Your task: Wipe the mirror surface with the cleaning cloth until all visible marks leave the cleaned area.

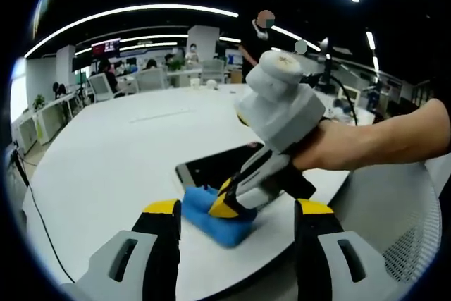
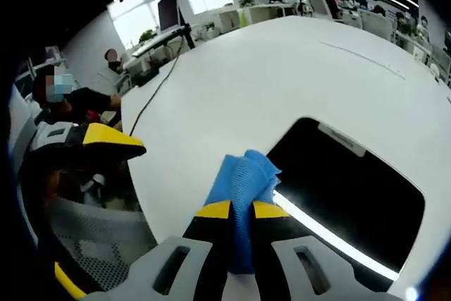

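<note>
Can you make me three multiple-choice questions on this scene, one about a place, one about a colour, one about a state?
1. Where does the mirror lie?
A. flat on the white table
B. on a chair
C. hung on a wall

2. What colour is the cleaning cloth?
A. red
B. blue
C. green

3. What state is the right hand-held gripper in?
A. wide open
B. lying on the floor
C. shut on the cleaning cloth

Answers:
1 A: the right gripper view shows the dark mirror lying flat on the white table top.
2 B: the cloth is blue in both views, at the mirror's edge.
3 C: its yellow-tipped jaws pinch the cloth between them, while the left hand-held gripper hangs open with nothing between its jaws.
</note>
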The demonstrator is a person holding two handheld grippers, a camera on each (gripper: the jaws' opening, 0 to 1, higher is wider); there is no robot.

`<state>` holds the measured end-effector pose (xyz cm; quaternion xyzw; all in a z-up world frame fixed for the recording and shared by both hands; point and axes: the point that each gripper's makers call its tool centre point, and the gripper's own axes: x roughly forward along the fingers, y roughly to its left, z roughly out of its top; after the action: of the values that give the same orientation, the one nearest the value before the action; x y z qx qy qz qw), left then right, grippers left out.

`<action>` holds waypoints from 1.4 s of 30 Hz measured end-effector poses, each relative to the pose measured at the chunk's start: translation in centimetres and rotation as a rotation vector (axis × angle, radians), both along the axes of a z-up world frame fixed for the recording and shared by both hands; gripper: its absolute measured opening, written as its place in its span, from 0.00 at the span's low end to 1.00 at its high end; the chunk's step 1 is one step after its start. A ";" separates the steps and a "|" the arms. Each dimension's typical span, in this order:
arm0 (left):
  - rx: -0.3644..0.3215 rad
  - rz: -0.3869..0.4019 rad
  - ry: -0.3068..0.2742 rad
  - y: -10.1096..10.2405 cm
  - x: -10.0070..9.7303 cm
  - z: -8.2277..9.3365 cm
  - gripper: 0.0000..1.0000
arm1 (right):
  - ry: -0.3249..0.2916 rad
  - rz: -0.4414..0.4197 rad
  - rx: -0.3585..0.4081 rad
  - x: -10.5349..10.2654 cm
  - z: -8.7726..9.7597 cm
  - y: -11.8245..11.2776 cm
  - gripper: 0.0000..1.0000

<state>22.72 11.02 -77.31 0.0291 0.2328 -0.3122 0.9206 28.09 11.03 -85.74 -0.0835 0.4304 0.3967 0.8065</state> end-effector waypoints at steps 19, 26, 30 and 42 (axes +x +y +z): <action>-0.016 0.001 0.007 -0.1 -0.1 0.0 0.69 | 0.003 0.004 0.001 1.0 0.0 -0.3 0.04; -0.017 0.005 0.005 -0.1 0.0 0.0 0.68 | 0.003 0.007 -0.002 1.6 0.0 -0.4 0.04; -0.013 0.005 0.005 0.0 0.0 0.0 0.68 | -0.004 -0.001 -0.003 2.0 0.0 -0.4 0.04; -0.013 0.009 0.007 0.1 0.0 0.0 0.67 | -0.024 -0.034 -0.003 3.6 0.1 -0.6 0.04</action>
<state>22.76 11.07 -77.32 0.0211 0.2339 -0.3099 0.9213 31.73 10.40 -85.65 -0.0821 0.4225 0.3813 0.8182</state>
